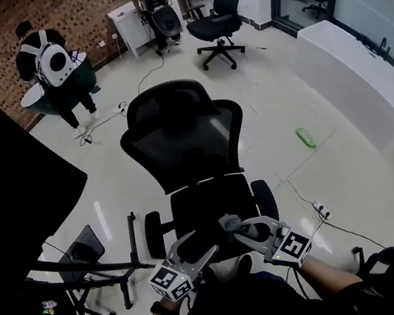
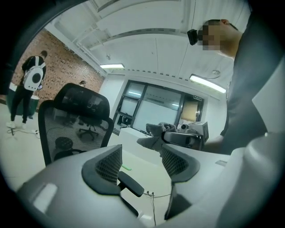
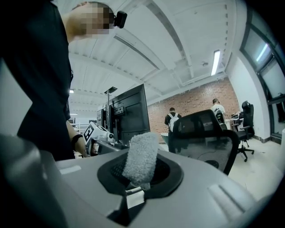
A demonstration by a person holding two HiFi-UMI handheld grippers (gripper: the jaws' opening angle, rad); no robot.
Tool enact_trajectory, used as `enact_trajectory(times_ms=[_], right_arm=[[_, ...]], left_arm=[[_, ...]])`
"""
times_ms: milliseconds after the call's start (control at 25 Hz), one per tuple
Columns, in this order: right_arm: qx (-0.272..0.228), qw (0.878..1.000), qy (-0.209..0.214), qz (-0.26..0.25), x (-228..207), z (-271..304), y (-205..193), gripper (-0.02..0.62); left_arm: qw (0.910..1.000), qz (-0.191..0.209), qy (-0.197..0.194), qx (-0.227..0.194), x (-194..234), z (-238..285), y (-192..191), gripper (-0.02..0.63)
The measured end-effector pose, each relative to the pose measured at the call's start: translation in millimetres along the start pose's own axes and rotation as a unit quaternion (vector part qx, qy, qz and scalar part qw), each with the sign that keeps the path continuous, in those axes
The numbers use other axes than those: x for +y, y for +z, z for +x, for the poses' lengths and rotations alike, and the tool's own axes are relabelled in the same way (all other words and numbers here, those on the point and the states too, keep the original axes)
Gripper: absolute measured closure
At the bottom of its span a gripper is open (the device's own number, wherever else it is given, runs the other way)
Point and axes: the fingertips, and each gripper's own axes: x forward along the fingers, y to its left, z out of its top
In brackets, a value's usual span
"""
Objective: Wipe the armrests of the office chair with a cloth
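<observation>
The right gripper [image 3: 140, 174] is clamped on the grey cloth [image 3: 142, 156], which looks soft, light and floppy, best pinched at 1 bunched end. The left gripper [image 2: 140, 162] gapes empty. The office chair [image 1: 188, 147] fills frame centre, its 2 armrests [image 1: 155, 235] lower centre.

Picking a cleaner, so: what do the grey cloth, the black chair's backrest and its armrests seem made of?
Grey fluffy cloth: nubby looped pile, likely microfibre or terry.
Black office chair's backrest: fine mesh in a matte plastic-looking frame; the room shows through it.
Black oval armrests: smooth, matte, perhaps plastic or foam; too small to tell.
</observation>
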Motion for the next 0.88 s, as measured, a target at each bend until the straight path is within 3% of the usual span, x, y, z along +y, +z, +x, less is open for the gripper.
enact_trajectory(times_ms=[520, 880], right_arm=[[0.005, 0.999, -0.041, -0.002, -43, -15, -5, 0.558], [0.064, 0.994, -0.083, -0.008, -100, -15, -55, 0.557]], left_arm=[[0.9995, 0.008, -0.027, 0.016, -4, 39, 1, 0.304], [0.997, 0.016, -0.062, 0.042, 6, 85, -9, 0.304]])
